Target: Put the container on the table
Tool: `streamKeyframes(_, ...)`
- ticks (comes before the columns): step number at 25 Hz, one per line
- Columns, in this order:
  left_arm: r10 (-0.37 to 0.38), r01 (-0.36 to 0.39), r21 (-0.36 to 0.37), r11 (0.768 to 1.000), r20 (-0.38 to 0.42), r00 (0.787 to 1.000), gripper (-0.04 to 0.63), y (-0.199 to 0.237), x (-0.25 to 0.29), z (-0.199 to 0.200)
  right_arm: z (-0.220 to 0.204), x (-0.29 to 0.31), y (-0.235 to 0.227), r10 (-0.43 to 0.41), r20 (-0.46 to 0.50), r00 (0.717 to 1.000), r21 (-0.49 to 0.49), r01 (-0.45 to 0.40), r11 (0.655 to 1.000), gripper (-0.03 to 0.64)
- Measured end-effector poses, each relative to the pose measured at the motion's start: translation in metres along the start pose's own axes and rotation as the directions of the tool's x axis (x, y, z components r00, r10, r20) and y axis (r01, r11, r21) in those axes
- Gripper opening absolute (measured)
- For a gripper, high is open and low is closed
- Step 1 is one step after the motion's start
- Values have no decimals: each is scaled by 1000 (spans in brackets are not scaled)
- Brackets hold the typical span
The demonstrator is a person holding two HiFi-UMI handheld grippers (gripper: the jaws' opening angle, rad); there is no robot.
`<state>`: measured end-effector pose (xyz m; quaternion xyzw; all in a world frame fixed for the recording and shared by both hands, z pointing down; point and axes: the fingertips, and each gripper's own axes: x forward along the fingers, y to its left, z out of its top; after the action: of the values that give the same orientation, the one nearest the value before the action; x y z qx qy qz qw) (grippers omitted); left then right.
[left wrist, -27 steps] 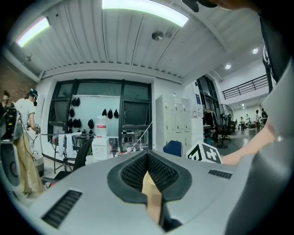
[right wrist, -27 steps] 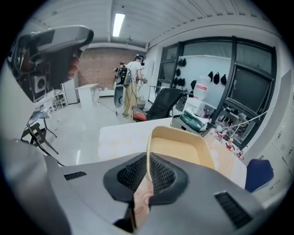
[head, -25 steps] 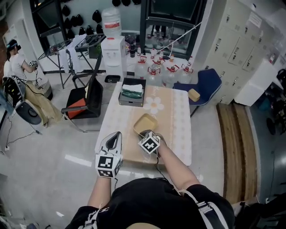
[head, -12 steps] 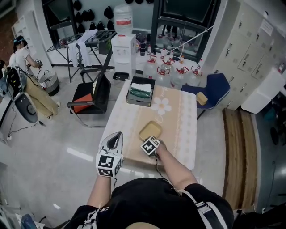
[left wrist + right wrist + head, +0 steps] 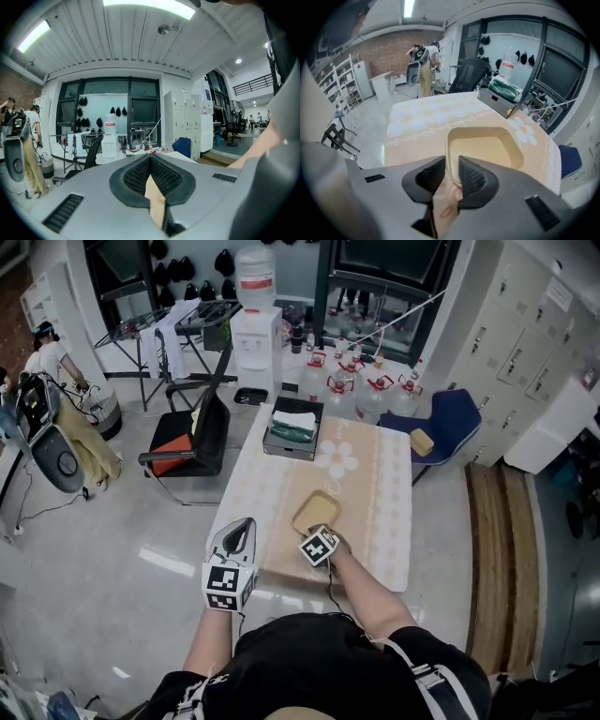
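A shallow tan container [image 5: 316, 512] rests on the beige flowered table [image 5: 272, 474] close to its near edge. In the right gripper view the container [image 5: 485, 145] lies straight ahead, and its near rim runs between the two black pads. My right gripper [image 5: 315, 531] is shut on that rim, low over the tabletop [image 5: 417, 117]. My left gripper [image 5: 241, 526] hangs off the table's near left corner, above the floor. In its own view the left gripper [image 5: 150, 161] has its pads pressed together with nothing between them, pointing out into the room.
A black tray [image 5: 293, 427] with green and white items sits at the table's far end. A black chair [image 5: 187, 442] stands left of the table and a blue chair [image 5: 441, 427] at the far right. Water jugs [image 5: 361, 395] and a dispenser [image 5: 256, 320] stand behind. A person [image 5: 56, 371] is at the far left.
The head view has shifted a little. The right gripper and the container stay at the same spot near the table's front edge, and the left gripper has barely moved.
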<state>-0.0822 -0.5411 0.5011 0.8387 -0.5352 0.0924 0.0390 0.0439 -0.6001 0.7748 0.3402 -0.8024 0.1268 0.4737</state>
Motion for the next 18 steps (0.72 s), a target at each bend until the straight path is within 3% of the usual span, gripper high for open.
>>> streamKeyframes(4,-23,23,0,1000,-3,1000,11,-4,2,-1,27,-38,-13,-17,145,989,125,-2,992,97)
streamKeyframes(7,-31,31,-9,999,-3,1000,11,-10,6,-5,60,-86,-37,-119,347,930,203,49,978,68)
streamKeyframes(9,-42,42,-9,999,-2,999,11,-14,9,-4,84,-129,-51,-213,475,854,240,107,965,39)
streamKeyframes(12,-65,65,-7,998,9,998,11,-20,12,5,115,-202,-64,-321,621,715,318,144,937,17)
streamKeyframes(16,-110,111,-3,994,41,993,11,-34,15,25,133,-290,-73,-433,741,514,381,208,901,15)
streamKeyframes(18,-138,138,4,990,65,988,11,-44,15,37,134,-324,-72,-451,775,443,404,201,892,14)
